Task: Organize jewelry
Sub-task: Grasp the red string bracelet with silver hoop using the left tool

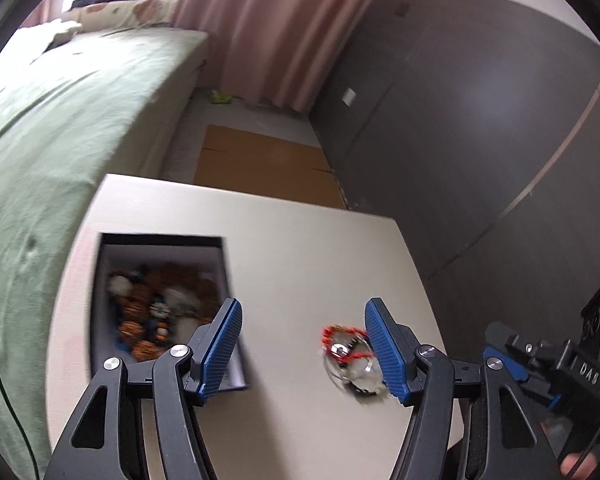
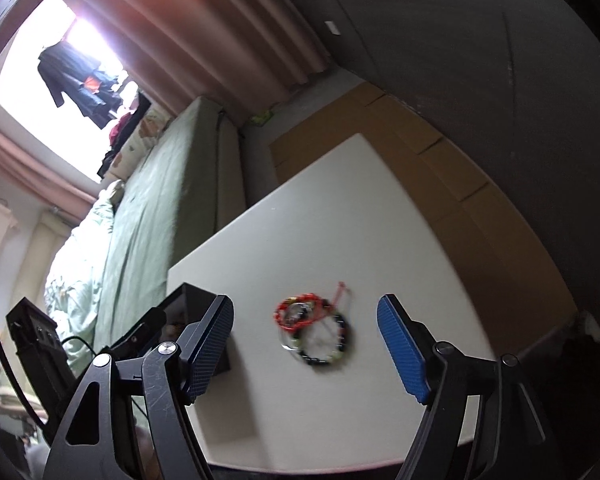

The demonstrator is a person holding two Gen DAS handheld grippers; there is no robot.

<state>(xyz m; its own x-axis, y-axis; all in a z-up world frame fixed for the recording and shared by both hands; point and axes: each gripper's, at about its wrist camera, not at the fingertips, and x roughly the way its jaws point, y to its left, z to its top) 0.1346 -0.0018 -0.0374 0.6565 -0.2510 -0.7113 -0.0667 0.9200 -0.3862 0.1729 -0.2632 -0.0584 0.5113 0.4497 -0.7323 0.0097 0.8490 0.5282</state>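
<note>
A small pile of bracelets lies on the white table: a red beaded one, a dark beaded one and a thin silver ring. It shows in the left wrist view just left of the right finger. A black open box holds several orange, white and dark beaded pieces. My left gripper is open and empty, above the table between box and pile. My right gripper is open and empty, with the pile between its fingers. The box's corner shows behind the left finger.
A bed with a green cover stands left of the table. Flat cardboard lies on the floor beyond the table, by a dark grey wall. Pink curtains hang at the back. The other gripper's body shows at right.
</note>
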